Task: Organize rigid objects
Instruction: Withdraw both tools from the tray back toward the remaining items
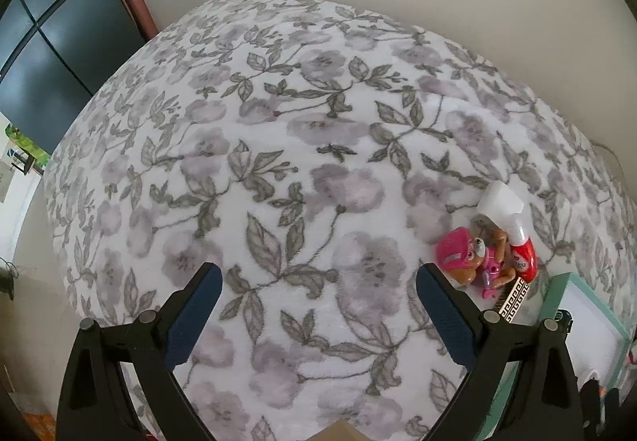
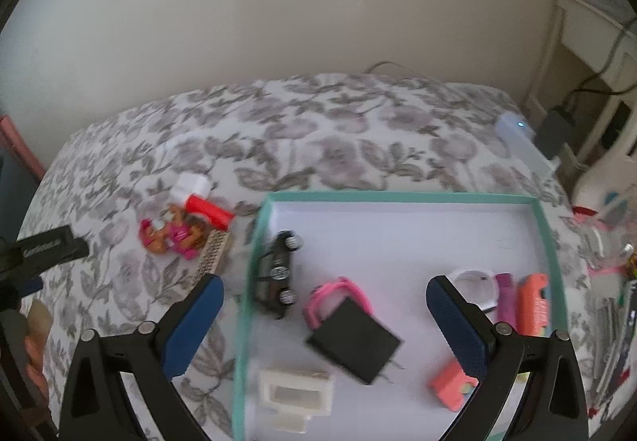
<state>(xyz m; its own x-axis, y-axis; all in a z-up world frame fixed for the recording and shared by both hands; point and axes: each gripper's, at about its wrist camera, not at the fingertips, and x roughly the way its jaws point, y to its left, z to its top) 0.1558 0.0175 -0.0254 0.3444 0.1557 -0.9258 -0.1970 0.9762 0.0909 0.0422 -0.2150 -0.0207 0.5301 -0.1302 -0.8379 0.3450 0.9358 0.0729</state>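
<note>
My left gripper (image 1: 318,277) stands open over bare floral blanket (image 1: 278,122), nothing between its blue pads. To its right lie a pink pup figure (image 1: 473,261), a red-and-white bottle (image 1: 517,245) and a patterned strip (image 1: 513,301). My right gripper (image 2: 324,293) is open wide above the teal-rimmed box (image 2: 398,196). Inside the box sit a black toy car (image 2: 276,275), a black flat block (image 2: 354,343), a pink ring (image 2: 324,295), a white frame piece (image 2: 294,389) and orange pieces (image 2: 533,301). The pup figure (image 2: 171,236) and bottle (image 2: 207,208) lie left of the box.
The box corner (image 1: 557,293) shows at the right of the left wrist view. A white device (image 2: 513,130) with a blue light lies at the bed's far right edge. Clutter (image 2: 613,265) sits right of the box. The left gripper's finger (image 2: 51,247) enters from the left.
</note>
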